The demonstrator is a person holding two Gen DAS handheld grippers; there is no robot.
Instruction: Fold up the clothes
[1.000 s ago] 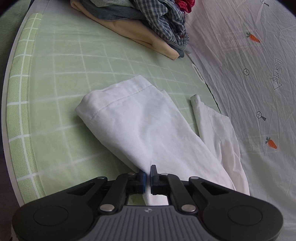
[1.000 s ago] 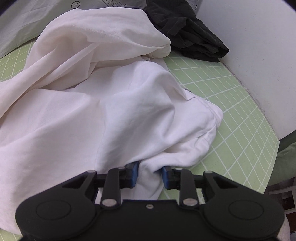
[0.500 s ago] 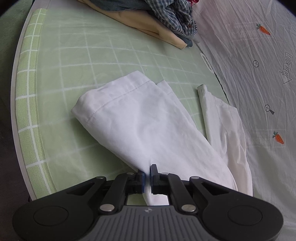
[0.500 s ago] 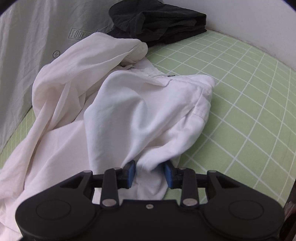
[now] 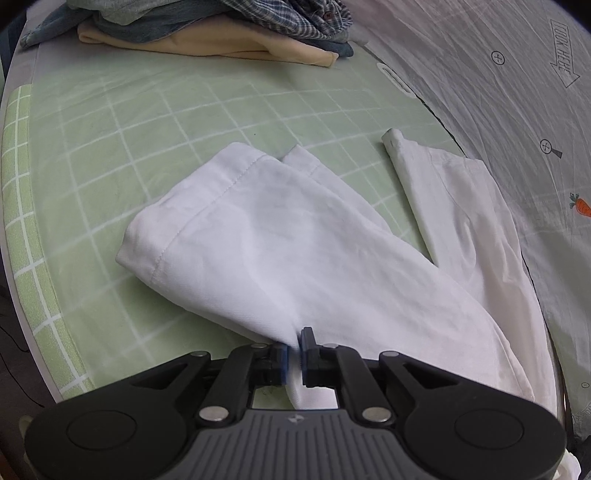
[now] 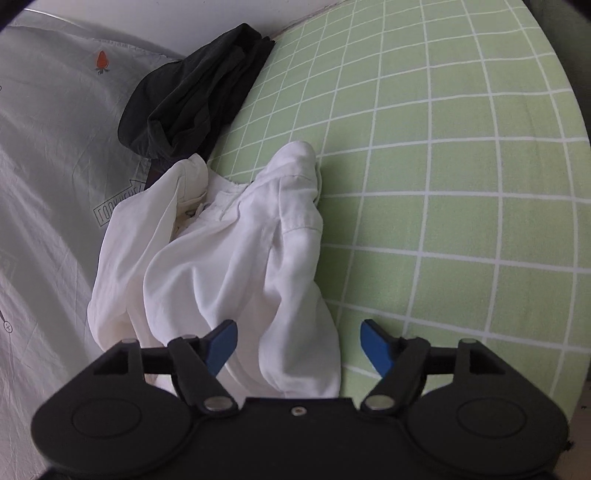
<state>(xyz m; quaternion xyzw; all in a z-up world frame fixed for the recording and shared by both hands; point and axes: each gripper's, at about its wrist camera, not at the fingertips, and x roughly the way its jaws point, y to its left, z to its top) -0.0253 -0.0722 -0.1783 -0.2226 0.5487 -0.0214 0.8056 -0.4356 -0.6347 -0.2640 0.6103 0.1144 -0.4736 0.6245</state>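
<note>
**White trousers pinched on one side, released on the other**

The left gripper has its jaws closed on a fold of the white cotton trousers, pinching the fabric right at the blue pads. Ahead of the jaws one stitched leg hem lies flat, and to the right of them a second, narrower leg runs forward along the boundary where the green grid-patterned sheet meets the pale grey printed cloth with carrot motifs. Far ahead sits a stack of folded garments, cream, blue and plaid. Between that stack and the hem, and to the left of the jaws, the green sheet is bare up to its curved edge.

The right gripper has its jaws spread wide, holding nothing; the bunched waist end of the trousers lies between and ahead of the blue pads, touching neither clearly. Ahead and left of the jaws lies a crumpled black garment, partly on the grey cloth. Everything to the right of the jaws is open green sheet.
</note>
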